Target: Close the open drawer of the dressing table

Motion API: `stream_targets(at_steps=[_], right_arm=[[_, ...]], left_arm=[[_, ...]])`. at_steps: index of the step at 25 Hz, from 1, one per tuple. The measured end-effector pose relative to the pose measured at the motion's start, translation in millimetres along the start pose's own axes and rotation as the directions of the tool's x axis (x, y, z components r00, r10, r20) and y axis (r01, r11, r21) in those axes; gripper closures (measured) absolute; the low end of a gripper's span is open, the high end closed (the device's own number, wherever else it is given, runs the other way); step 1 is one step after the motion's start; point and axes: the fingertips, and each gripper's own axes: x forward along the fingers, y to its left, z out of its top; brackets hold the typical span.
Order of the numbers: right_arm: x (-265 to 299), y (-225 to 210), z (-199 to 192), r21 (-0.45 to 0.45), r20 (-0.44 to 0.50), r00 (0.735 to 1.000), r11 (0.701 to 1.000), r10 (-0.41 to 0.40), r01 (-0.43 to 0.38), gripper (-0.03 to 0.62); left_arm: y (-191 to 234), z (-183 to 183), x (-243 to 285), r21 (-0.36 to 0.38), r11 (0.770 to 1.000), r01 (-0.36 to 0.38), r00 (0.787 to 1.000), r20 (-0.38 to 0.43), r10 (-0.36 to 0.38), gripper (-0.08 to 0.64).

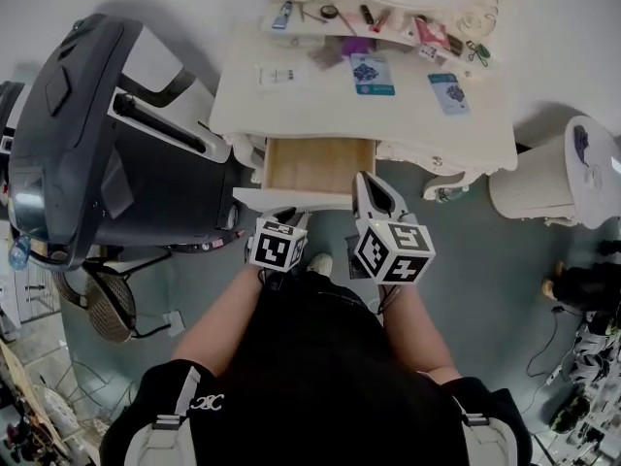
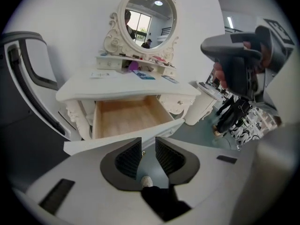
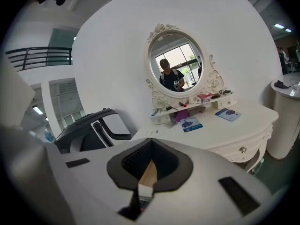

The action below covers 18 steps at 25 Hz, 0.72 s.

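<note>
The white dressing table (image 1: 310, 115) stands ahead of me with its middle drawer (image 1: 315, 166) pulled out, its bare wooden bottom showing. The drawer's white front panel (image 1: 291, 199) faces me. My left gripper (image 1: 288, 218) is just before that panel, near its middle; in the left gripper view the left gripper (image 2: 148, 154) is open by a narrow gap with nothing in it, and the drawer (image 2: 126, 118) lies right beyond the tips. My right gripper (image 1: 367, 187) hovers over the drawer's right front corner, jaws shut and empty. In the right gripper view the right gripper (image 3: 151, 161) points higher, over the tabletop.
A large dark chair (image 1: 107, 134) stands close on the left of the table. A white round bin (image 1: 558, 178) is at the right. The oval mirror (image 2: 147, 18), a small shelf of cosmetics (image 1: 369, 17) and blue cards (image 1: 372, 74) sit on the tabletop. My shoe (image 1: 318, 260) is below the drawer.
</note>
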Motion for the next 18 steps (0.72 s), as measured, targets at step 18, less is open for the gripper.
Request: stream_targets(at_steps=[18], right_arm=[[-16,-42,-47,0.014,-0.119,0.990,0.997,-0.078,0.080,0.584]], left_arm=[[20,-81,97,-0.118,0.975,-0.189,0.973,-0.157,0.169,0.463]])
